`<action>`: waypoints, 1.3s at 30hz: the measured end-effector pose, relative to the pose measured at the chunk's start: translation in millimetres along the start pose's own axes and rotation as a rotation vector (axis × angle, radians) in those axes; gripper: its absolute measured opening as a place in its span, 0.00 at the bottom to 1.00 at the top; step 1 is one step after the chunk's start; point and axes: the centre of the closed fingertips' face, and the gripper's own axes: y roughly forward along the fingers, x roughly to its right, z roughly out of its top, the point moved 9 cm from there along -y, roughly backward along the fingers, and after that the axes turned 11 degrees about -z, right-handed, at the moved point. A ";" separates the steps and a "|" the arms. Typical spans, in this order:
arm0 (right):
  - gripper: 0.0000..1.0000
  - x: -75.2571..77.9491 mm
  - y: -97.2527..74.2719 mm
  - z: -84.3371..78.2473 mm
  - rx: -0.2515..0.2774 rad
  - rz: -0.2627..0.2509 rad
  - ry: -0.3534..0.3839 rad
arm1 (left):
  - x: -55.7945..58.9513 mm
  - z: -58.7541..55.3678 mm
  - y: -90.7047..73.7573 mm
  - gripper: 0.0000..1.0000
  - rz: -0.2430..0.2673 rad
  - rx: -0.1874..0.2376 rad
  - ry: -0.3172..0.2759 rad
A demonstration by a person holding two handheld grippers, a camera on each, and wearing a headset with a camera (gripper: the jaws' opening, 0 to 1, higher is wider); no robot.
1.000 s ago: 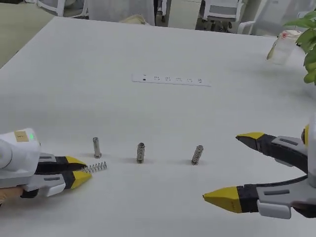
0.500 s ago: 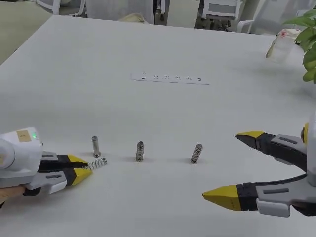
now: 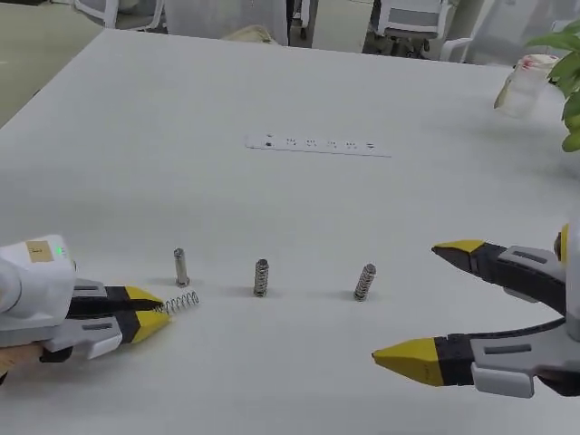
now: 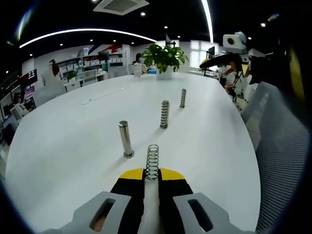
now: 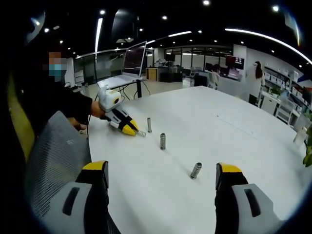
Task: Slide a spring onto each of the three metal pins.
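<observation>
Three metal pins stand in a row on the white table (image 3: 299,82). The left pin (image 3: 180,268) (image 4: 125,139) is bare. A spring sits on the middle pin (image 3: 261,277) (image 4: 165,114) and on the right pin (image 3: 364,282) (image 4: 183,98). My left gripper (image 3: 159,311) (image 4: 152,174) is shut on one end of a loose spring (image 3: 181,302) (image 4: 152,161), which sticks out just right of the bare pin's base. My right gripper (image 3: 419,304) (image 5: 161,171) hovers wide open to the right of the row, holding nothing; the right pin (image 5: 196,170) lies ahead of it.
A white power strip (image 3: 317,145) lies on the table beyond the pins. A clear bottle (image 3: 518,91) and a green plant (image 3: 567,82) stand at the far right. Chairs line the far table edge.
The left gripper has lifted the spring's free end slightly and stays shut on it beside the bare pin. The right gripper has not moved. The view shifted a little.
</observation>
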 end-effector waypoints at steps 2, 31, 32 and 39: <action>0.89 -0.9 0.4 1.0 0.001 0.002 -0.004 | 3.4 0.2 -1.4 0.02 -0.001 0.003 0.002; 0.81 -15.0 27.5 26.7 0.015 0.131 -0.090 | 44.3 26.6 -21.6 0.02 -0.037 0.074 0.070; 0.81 -16.0 28.9 27.8 0.014 0.137 -0.094 | 45.2 27.6 -22.3 0.02 -0.038 0.077 0.073; 0.78 -26.3 38.1 35.7 0.021 0.186 -0.117 | 55.6 35.2 -25.7 0.02 -0.047 0.093 0.094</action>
